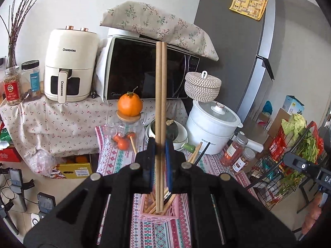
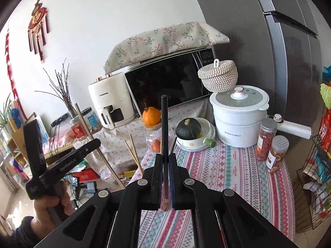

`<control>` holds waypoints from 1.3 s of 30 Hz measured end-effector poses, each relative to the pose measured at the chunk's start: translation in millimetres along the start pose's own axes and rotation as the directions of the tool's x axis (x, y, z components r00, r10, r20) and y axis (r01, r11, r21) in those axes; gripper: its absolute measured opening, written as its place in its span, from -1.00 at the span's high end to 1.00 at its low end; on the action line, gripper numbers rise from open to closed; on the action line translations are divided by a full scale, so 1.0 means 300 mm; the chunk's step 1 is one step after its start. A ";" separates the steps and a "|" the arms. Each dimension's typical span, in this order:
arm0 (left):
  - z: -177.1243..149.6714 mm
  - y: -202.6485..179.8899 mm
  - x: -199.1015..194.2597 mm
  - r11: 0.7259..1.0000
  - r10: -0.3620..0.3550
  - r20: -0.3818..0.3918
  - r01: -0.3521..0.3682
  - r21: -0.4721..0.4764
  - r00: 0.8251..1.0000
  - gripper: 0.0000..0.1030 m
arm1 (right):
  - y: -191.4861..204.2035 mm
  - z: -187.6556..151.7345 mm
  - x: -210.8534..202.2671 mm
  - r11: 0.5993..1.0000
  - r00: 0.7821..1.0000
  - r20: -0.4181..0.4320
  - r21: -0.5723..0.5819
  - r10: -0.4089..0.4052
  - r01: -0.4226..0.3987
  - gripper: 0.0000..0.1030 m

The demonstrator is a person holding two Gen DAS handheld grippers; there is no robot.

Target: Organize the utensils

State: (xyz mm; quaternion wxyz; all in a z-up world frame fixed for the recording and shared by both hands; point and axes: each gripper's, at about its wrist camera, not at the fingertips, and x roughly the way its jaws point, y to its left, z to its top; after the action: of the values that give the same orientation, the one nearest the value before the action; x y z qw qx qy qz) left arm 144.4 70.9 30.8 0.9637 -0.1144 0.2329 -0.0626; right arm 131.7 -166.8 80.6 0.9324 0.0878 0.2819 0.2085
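My left tool (image 1: pixel 160 142) is clamped on a pair of wooden chopsticks (image 1: pixel 161 95), upright, their lower ends in the pink holder (image 1: pixel 157 215) just below it on the table (image 1: pixel 122 157). My right tool (image 2: pixel 165 161) is clamped on a black chopstick (image 2: pixel 164 124), held upright.

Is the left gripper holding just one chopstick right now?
No, the left gripper clamps two wooden chopsticks side by side, above the pink holder.

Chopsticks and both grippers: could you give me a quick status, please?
Left gripper shut on wooden chopsticks, above pink holder. Right gripper shut on black chopstick. Nothing obstructing.
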 end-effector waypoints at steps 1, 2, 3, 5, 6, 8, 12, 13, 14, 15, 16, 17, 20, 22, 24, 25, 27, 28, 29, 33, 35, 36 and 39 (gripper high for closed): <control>-0.010 -0.001 0.022 1.000 0.005 0.000 -0.005 0.008 1.000 0.80 | -0.001 0.002 0.003 1.000 1.000 0.001 0.001 0.000 0.000 0.89; -0.023 -0.002 0.043 1.000 0.008 -0.005 -0.008 0.019 1.000 0.80 | -0.002 0.004 0.007 1.000 1.000 0.000 0.003 0.000 0.000 0.89; -0.036 -0.001 0.068 0.999 0.015 -0.014 -0.015 0.031 1.000 0.80 | -0.002 0.006 0.012 1.000 1.000 -0.001 0.006 0.001 -0.001 0.89; -0.063 -0.001 0.100 0.998 0.032 -0.027 -0.030 0.047 0.999 0.80 | -0.004 0.009 0.019 1.000 1.000 -0.003 0.014 0.007 -0.007 0.89; -0.073 0.004 0.114 0.998 0.033 -0.032 -0.031 0.050 0.999 0.80 | -0.003 0.010 0.024 1.000 1.000 -0.004 0.018 0.012 -0.012 0.89; -0.089 0.007 0.140 0.998 0.029 -0.050 -0.026 0.057 0.998 0.80 | 0.001 0.014 0.032 0.999 1.000 -0.005 0.025 0.023 -0.023 0.89; -0.100 0.007 0.161 0.996 0.023 -0.091 -0.015 0.088 0.996 0.56 | 0.030 0.026 0.057 0.999 0.999 -0.002 0.024 0.041 -0.041 0.89; -0.099 0.007 0.153 0.996 0.024 -0.090 -0.016 0.092 0.996 0.43 | 0.040 0.030 0.064 0.999 0.999 0.000 0.021 0.046 -0.046 0.89; -0.097 0.010 0.143 0.996 0.031 -0.084 -0.023 0.092 0.996 0.19 | 0.051 0.034 0.071 0.999 0.999 0.004 0.017 0.049 -0.049 0.89; -0.093 0.014 0.126 0.995 0.038 -0.076 -0.031 0.090 0.996 0.09 | 0.061 0.038 0.077 0.999 0.999 0.008 0.013 0.052 -0.052 0.89; -0.087 0.022 0.113 0.996 0.044 -0.077 -0.038 0.086 0.996 0.08 | 0.070 0.042 0.086 0.999 0.998 0.013 0.012 0.053 -0.053 0.89; -0.084 0.029 0.103 0.996 0.052 -0.089 -0.045 0.083 0.995 0.08 | 0.078 0.046 0.095 0.998 0.998 0.015 0.011 0.055 -0.055 0.89; -0.084 0.054 0.071 0.995 0.083 -0.146 -0.073 0.073 0.986 -0.06 | 0.097 0.051 0.133 0.999 0.999 0.013 0.014 0.052 -0.052 0.89; -0.095 0.070 0.044 0.993 0.107 -0.180 -0.096 0.069 0.978 -0.16 | 0.106 0.049 0.167 0.999 0.999 0.009 0.012 0.044 -0.044 0.89; -0.114 0.084 0.023 0.992 0.120 -0.215 -0.108 0.064 0.969 -0.25 | 0.112 0.040 0.208 0.999 1.000 -0.004 0.013 0.030 -0.030 0.89; -0.123 0.089 0.014 0.992 0.124 -0.230 -0.113 0.061 0.965 -0.26 | 0.111 0.035 0.232 1.000 1.000 -0.014 0.018 0.025 -0.025 0.89; -0.142 0.091 0.001 0.991 0.129 -0.262 -0.118 0.060 0.956 -0.32 | 0.107 0.020 0.280 0.999 0.999 -0.043 0.033 0.013 -0.012 0.89; -0.151 0.090 -0.004 0.991 0.129 -0.271 -0.117 0.061 0.954 -0.33 | 0.104 0.010 0.303 0.999 0.998 -0.059 0.042 0.009 -0.007 0.89; -0.160 0.085 -0.009 0.991 0.129 -0.277 -0.115 0.064 0.952 -0.35 | 0.101 0.000 0.326 0.999 0.997 -0.075 0.049 0.007 -0.003 0.89; -0.191 0.058 -0.015 0.990 0.133 -0.303 -0.112 0.085 0.944 -0.51 | 0.076 -0.030 0.388 0.996 0.990 -0.141 0.092 0.007 0.006 0.86; -0.203 0.041 -0.016 0.990 0.129 -0.319 -0.106 0.090 0.939 -0.54 | 0.059 -0.029 0.371 0.994 0.991 -0.135 0.108 0.011 0.004 0.66; -0.208 0.033 -0.016 0.991 0.124 -0.326 -0.100 0.091 0.937 -0.56 | 0.052 -0.025 0.355 0.994 0.992 -0.129 0.109 0.009 0.005 0.60; -0.223 0.001 -0.021 0.991 0.116 -0.341 -0.087 0.098 0.933 -0.58 | 0.026 -0.013 0.295 0.995 0.994 -0.113 0.098 -0.008 0.019 0.28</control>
State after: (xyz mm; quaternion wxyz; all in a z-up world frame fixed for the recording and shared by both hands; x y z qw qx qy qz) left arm 107.8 59.5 -24.4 0.9137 -0.0499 0.4012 -0.0411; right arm 193.5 -120.7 36.3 0.9109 0.1202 0.3445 0.1927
